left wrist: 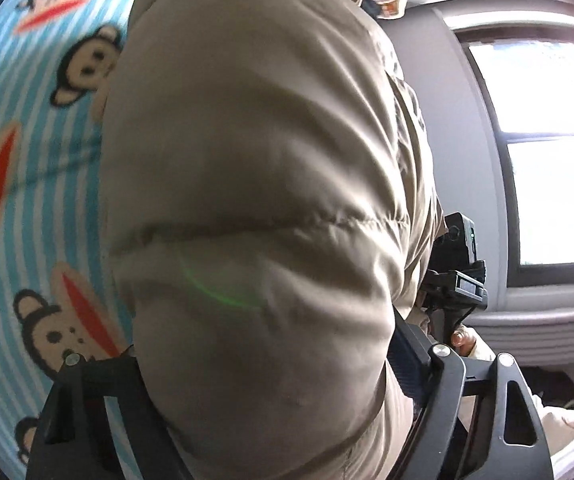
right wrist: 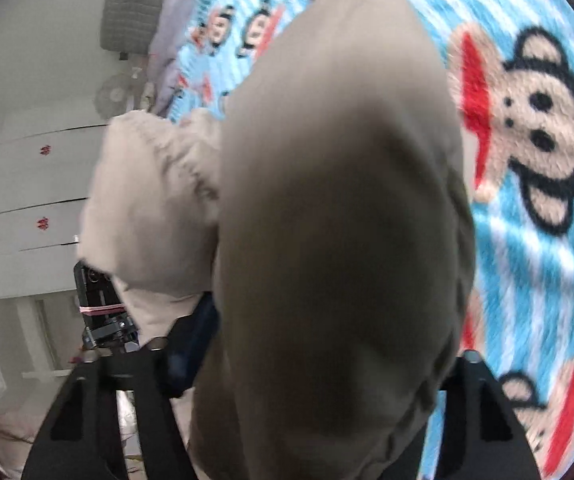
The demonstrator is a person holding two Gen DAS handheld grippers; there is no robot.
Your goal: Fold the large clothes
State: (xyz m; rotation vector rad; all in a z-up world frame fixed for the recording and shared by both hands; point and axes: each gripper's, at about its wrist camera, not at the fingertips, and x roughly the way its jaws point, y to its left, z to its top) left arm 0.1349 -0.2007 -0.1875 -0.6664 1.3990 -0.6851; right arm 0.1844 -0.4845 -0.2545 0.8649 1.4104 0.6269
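Note:
A puffy beige padded jacket (left wrist: 255, 152) fills the left wrist view and bulges up between the fingers of my left gripper (left wrist: 263, 336), whose pads press into its sides. In the right wrist view the same jacket (right wrist: 335, 200) rises in a thick fold between the fingers of my right gripper (right wrist: 335, 328), and the dark blue pad (right wrist: 191, 344) bears on it. A paler fold of the jacket (right wrist: 151, 200) hangs to the left. Both grippers' fingertips are hidden by fabric. The other gripper's body shows beside the jacket in each view.
Under the jacket lies a blue striped blanket with cartoon monkeys (left wrist: 27, 160) (right wrist: 527, 128). A bright window (left wrist: 547, 152) and grey wall stand to the right in the left view. White cupboard doors (right wrist: 35, 208), a grey headboard (right wrist: 131, 4) and a person's fingertip (left wrist: 463, 336) also show.

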